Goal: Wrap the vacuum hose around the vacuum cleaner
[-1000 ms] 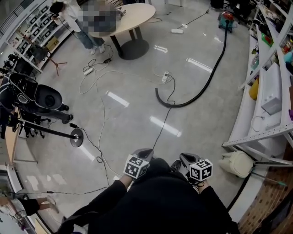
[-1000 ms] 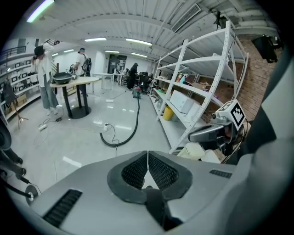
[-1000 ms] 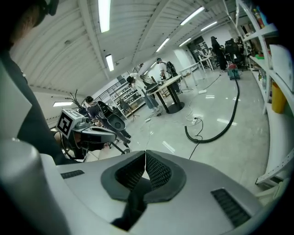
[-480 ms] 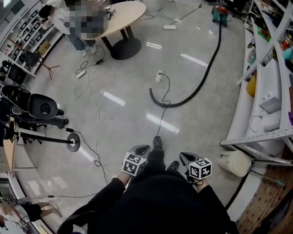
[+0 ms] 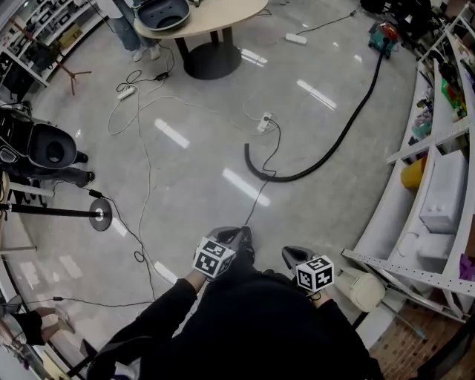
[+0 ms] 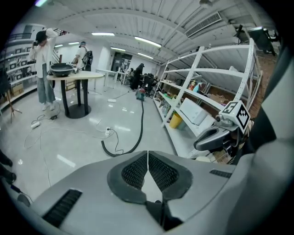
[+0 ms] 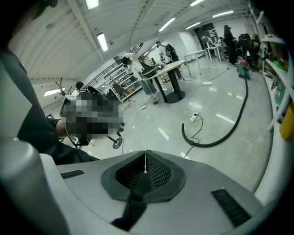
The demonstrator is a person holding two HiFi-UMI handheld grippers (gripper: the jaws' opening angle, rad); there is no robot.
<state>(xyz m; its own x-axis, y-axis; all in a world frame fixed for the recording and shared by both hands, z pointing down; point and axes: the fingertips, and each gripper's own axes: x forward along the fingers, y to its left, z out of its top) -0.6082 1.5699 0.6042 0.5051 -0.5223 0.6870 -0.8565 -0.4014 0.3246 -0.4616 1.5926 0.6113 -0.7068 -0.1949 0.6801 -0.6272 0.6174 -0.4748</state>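
Observation:
A long black vacuum hose (image 5: 326,148) lies curved across the grey floor, its free end (image 5: 249,152) hooking near the middle. It runs to a teal and red vacuum cleaner (image 5: 384,37) far off at the top right. The hose (image 6: 138,133) and the vacuum cleaner (image 6: 140,95) also show in the left gripper view, and the hose (image 7: 229,131) and cleaner (image 7: 243,69) in the right gripper view. My left gripper (image 5: 236,236) and right gripper (image 5: 288,256) are held close to my body, both shut with nothing between the jaws, far from the hose.
Thin cables and a white power strip (image 5: 264,122) lie on the floor by the hose end. A round table (image 5: 211,15) stands at the back with a person beside it. White shelving (image 5: 438,148) lines the right side. A black tripod base (image 5: 98,214) and equipment stand on the left.
The head view has shifted forward and tilted, so the hose and table sit differently in frame. Both grippers stay shut close to my body.

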